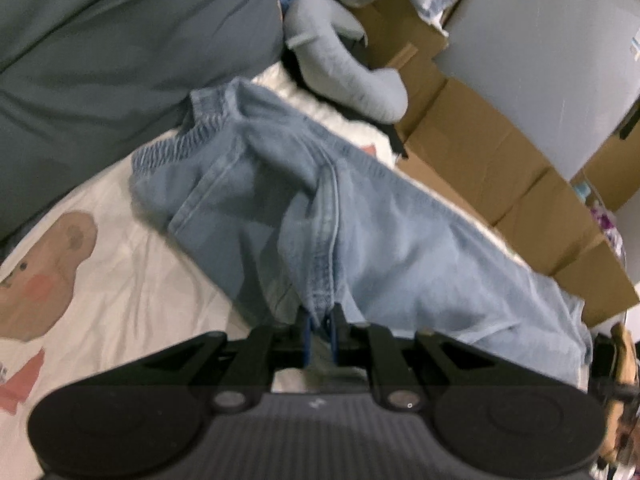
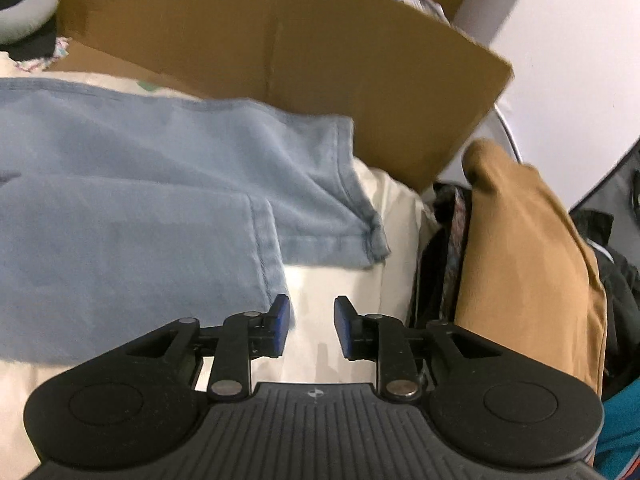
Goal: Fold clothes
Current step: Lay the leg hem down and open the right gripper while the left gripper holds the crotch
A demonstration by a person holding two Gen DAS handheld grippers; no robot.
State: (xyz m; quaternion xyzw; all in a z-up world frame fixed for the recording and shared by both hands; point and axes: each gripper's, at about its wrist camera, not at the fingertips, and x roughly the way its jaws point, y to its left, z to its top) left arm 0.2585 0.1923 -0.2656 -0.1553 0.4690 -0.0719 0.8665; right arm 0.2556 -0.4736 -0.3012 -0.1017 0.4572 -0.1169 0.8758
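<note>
Left hand-held gripper (image 1: 320, 322) pinching jeans (image 1: 360, 220) on bedsheet (image 1: 120, 300).

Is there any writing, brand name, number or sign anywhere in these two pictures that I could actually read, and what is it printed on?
No readable text anywhere.
A small label on the grey panel at the right edge of the left wrist view: too small and blurred to read.
A small white mark on the right gripper's body: a symbol, no letters.
The bed sheet carries a cartoon bear print, no words.
The blue jeans and cardboard box show no print.
</note>
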